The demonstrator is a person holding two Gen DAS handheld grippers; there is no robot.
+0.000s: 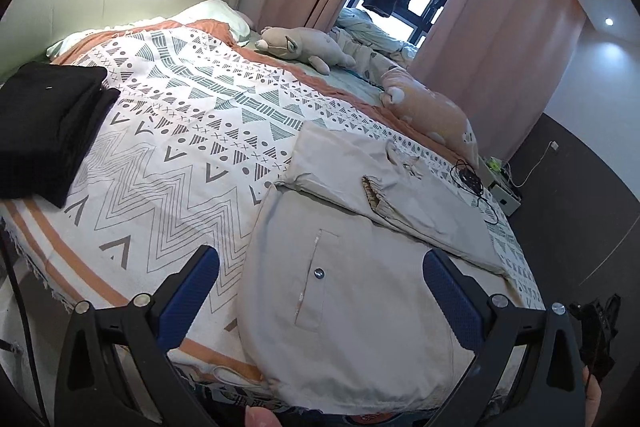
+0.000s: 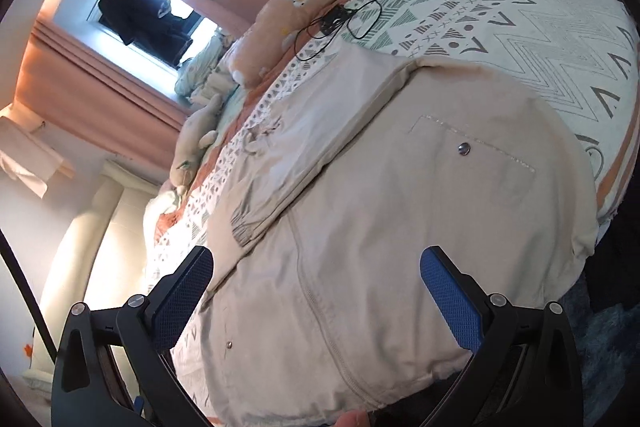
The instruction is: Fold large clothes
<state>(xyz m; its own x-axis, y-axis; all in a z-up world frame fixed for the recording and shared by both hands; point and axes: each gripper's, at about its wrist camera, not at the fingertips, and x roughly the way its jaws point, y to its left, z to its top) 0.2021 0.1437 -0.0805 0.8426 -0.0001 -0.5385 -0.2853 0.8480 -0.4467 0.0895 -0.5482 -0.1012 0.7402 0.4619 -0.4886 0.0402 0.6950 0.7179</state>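
Beige jacket with a silver snap. White bedspread printed with grey-green triangles, grey zigzags, dots, crosses, and orange border stripes. Black folded clothes. Dusty pink curtains. Grey plush toy. Blue pads on black gripper fingers.

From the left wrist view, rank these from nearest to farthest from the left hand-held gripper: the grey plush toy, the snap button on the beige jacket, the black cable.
1. Snap button, on the beige jacket, between the left hand-held gripper fingers.
2. Black cable, right side of the bed.
3. Grey plush toy, far end, near the curtains.
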